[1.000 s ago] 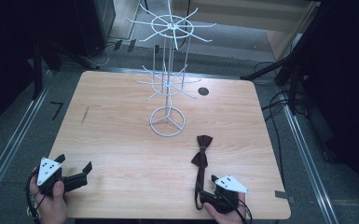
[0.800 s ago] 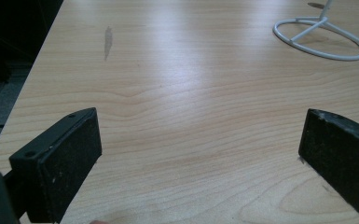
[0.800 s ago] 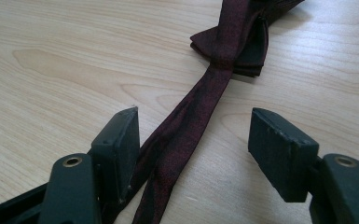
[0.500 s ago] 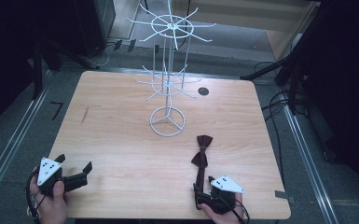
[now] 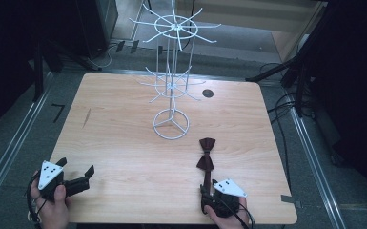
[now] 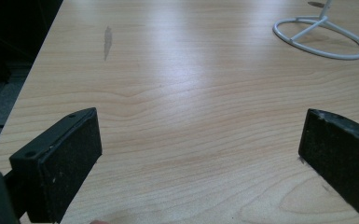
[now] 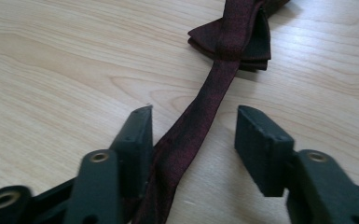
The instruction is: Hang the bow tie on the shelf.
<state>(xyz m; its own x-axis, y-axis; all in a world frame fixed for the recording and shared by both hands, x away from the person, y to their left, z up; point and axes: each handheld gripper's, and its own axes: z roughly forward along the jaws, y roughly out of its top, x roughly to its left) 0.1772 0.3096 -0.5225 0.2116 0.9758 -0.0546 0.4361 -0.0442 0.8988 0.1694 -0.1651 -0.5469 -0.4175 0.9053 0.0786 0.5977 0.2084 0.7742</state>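
Observation:
A dark red bow tie [image 5: 206, 153] lies flat on the wooden table [image 5: 124, 143], its strap [image 7: 191, 126] trailing toward the front edge. My right gripper [image 5: 208, 193] sits at the front right, open, its jaws on either side of the strap; the strap runs close along the left jaw [image 7: 193, 133]. My left gripper [image 5: 76, 172] rests at the front left corner, open wide with bare table [image 6: 191, 116] between its jaws. A white wire display stand [image 5: 171, 71] with two tiers of radiating hooks rises mid-table behind the bow tie.
The stand's round wire base [image 5: 171, 124] sits just left of and behind the bow tie; it also shows far off in the left gripper view [image 6: 321, 39]. A dark round hole [image 5: 208, 93] marks the table's back right. Cables and metal rails lie on the floor around.
The right gripper has crept slightly forward and left along the bow tie's strap. The left gripper and the bow tie have stayed put.

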